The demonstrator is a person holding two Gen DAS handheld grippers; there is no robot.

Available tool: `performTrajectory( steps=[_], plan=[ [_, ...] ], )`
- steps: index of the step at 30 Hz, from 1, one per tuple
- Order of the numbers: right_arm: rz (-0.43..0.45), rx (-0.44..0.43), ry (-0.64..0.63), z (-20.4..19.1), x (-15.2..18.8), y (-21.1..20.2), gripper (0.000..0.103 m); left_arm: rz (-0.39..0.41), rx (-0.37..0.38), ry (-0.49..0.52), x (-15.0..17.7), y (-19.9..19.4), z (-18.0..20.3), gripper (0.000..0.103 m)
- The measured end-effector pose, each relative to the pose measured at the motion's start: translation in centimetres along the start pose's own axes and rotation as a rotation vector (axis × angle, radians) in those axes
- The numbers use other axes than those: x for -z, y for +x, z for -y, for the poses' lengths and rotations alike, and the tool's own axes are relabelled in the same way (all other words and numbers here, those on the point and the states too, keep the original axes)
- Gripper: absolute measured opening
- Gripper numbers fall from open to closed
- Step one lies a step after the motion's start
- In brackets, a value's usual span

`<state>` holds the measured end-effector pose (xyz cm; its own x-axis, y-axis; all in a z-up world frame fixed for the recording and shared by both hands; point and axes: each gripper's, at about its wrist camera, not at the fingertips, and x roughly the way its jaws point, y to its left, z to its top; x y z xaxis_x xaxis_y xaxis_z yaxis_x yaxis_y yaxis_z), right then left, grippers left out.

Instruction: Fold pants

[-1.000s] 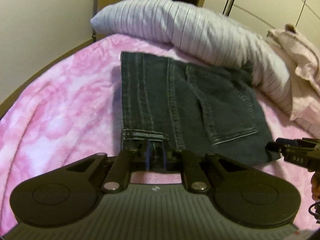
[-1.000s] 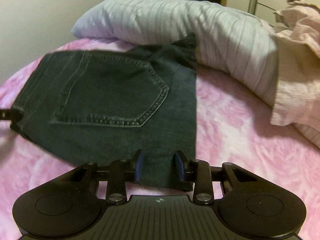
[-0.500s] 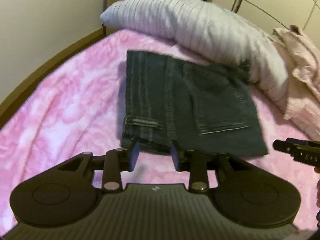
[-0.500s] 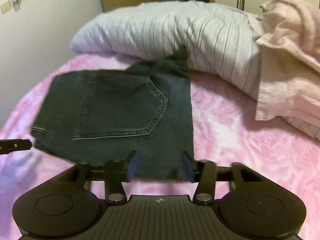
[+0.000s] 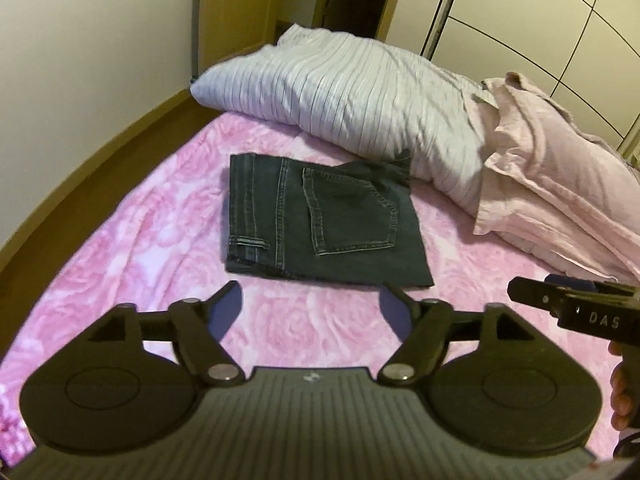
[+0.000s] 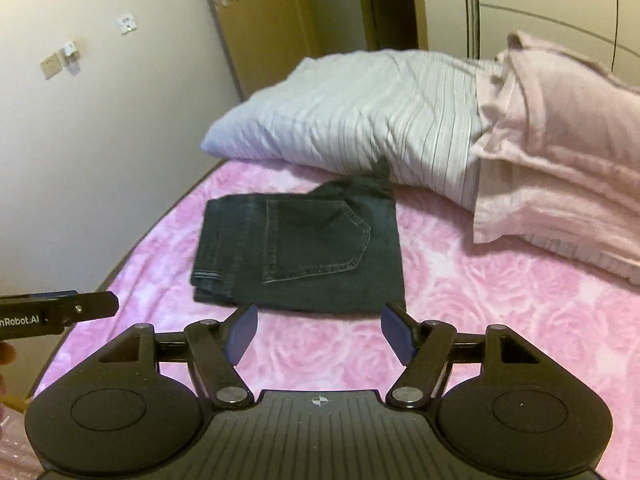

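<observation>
Having released pants point(image 5: 320, 220), fingers point(image 5: 232, 308) apart.

Folded jeans point(image 5: 320, 224): you have one
Striped pillows point(image 5: 344, 96): one
Pink pillows point(image 5: 560, 184): one
Grippers: two, left gripper point(image 5: 312, 312) and right gripper point(image 6: 318, 330)

The near part of the blanket point(image 5: 132, 248) is bare, giving open passage in front of the pants point(image 5: 320, 224) and along their left side up to the wall point(image 5: 80, 60). Behind the pants the pillow point(image 5: 348, 92) blocks the way and touches their far right corner. To the right, a strip of blanket stays free before the pink bedding point(image 6: 560, 152), which lies against the pillow and closes that side.
</observation>
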<state>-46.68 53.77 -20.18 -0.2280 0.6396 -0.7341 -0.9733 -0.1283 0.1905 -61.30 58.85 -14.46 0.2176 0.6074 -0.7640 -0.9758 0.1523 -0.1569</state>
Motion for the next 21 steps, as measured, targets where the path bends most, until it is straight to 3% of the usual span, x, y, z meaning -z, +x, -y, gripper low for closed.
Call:
performTrajectory(
  steps=[2,8,13,17,21],
  plan=[
    [0.012,0.003,-0.014,-0.8,-0.1,-2.2,0.066,0.034,-0.009,0.012,0.2,-2.7,0.7,0.088],
    [0.042,0.045,-0.065,-3.2,0.6,-8.6,0.066,0.099,-0.029,0.034,1.0,-9.9,3.2,0.101],
    [0.019,-0.052,0.004,-3.1,1.3,-13.4,0.066,0.155,-0.069,0.043,2.5,-15.0,4.9,0.102],
    [0.029,-0.048,0.004,-3.4,1.6,-17.3,0.066,0.148,-0.046,0.024,3.9,-18.4,5.6,0.102],
    [0.050,-0.067,-0.049,-4.0,2.5,-20.8,0.066,0.150,-0.083,0.057,5.4,-21.6,7.0,0.101]
  ],
)
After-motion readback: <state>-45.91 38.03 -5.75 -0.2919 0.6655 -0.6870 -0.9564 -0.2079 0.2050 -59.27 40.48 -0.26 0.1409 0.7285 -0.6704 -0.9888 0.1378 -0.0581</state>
